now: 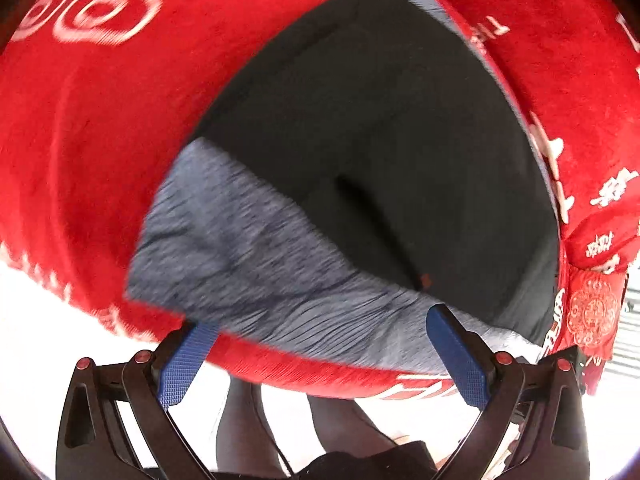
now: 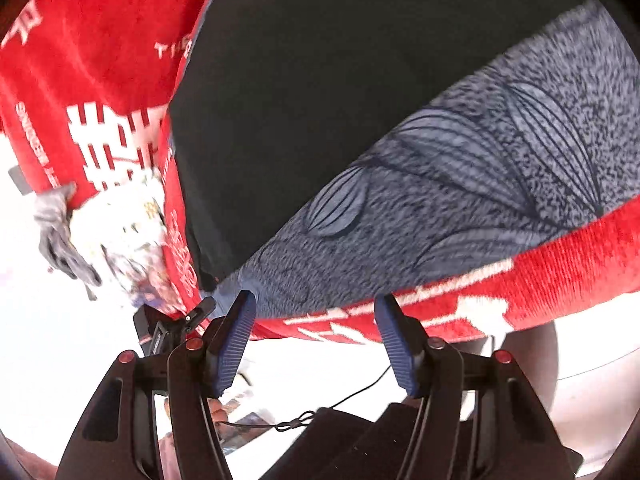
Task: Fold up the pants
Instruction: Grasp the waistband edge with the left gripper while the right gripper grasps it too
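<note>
The black pants lie spread on a red blanket with white printed characters, their grey heathered waistband turned toward both hand-held grippers. In the right wrist view the same waistband carries a dark leaf-line pattern and runs across just ahead of the fingertips, with the black cloth stretching away beyond it.

The left gripper is released, its two blue-padded fingers spread wide. The near edge of the waistband sits right at its tips, over the blanket's near hem; whether the pads touch the cloth cannot be told through the motion blur. The right gripper is likewise released and holds nothing, its blue pads apart. Its left finger stands at the waistband's corner where grey cloth meets the blanket, and its right finger is over the blanket's red edge, just short of the band.

Both tools seem placed this way so that each can pinch one part of the waistband edge: taking the garment at two spread points along its stiffest hem would let the person lift and carry it over evenly. The open jaws suggest the grasp is not yet made.

Off to the left of the right gripper, past the blanket's edge, lies a crumpled grey-and-white bundle, apart from the pants.
</note>
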`<state>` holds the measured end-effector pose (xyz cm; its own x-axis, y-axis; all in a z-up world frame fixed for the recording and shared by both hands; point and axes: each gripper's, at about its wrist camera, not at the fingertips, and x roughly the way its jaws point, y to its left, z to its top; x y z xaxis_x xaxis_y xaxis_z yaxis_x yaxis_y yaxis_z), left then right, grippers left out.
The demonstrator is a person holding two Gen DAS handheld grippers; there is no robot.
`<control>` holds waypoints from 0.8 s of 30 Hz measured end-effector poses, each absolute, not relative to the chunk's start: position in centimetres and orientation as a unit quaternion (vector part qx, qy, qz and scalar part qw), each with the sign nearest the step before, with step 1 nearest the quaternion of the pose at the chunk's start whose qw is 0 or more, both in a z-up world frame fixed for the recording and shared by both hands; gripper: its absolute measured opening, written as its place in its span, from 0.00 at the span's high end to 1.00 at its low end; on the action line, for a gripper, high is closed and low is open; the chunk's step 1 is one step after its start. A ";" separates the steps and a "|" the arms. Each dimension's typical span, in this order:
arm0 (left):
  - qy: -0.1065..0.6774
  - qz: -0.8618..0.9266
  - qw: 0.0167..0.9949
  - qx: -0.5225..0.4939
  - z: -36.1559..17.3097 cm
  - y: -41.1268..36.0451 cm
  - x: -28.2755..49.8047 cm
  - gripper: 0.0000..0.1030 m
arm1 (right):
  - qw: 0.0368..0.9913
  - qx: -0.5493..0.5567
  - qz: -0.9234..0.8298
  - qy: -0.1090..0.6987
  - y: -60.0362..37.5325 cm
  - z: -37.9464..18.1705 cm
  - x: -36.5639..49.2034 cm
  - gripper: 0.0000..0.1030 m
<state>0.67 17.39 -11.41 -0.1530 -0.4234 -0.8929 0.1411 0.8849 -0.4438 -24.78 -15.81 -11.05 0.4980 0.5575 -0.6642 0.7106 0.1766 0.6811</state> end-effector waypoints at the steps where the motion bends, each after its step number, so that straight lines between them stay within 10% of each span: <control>1: 0.725 -0.224 0.645 -0.092 -11.3 17.0 0.7 0.00 | 0.581 0.647 -0.067 0.489 -16.0 -11.5 -25.0 0.36; 13: 0.735 -0.237 0.629 -0.091 -11.1 16.4 1.4 0.46 | 0.587 0.682 -0.075 0.429 -18.1 -11.7 -27.5 0.37; 14: 0.737 -0.237 0.627 -0.088 -11.1 16.4 1.5 0.46 | 0.582 0.699 -0.077 0.409 -18.4 -12.0 -27.6 0.40; 16: 0.740 -0.235 0.624 -0.091 -11.0 16.3 1.8 0.67 | 0.560 0.733 -0.086 0.376 -18.6 -12.9 -28.0 0.93; 24: 0.713 -0.252 0.645 -0.106 -5.4 15.3 3.7 0.73 | 0.602 0.717 -0.069 0.346 -21.0 -7.6 -25.6 0.93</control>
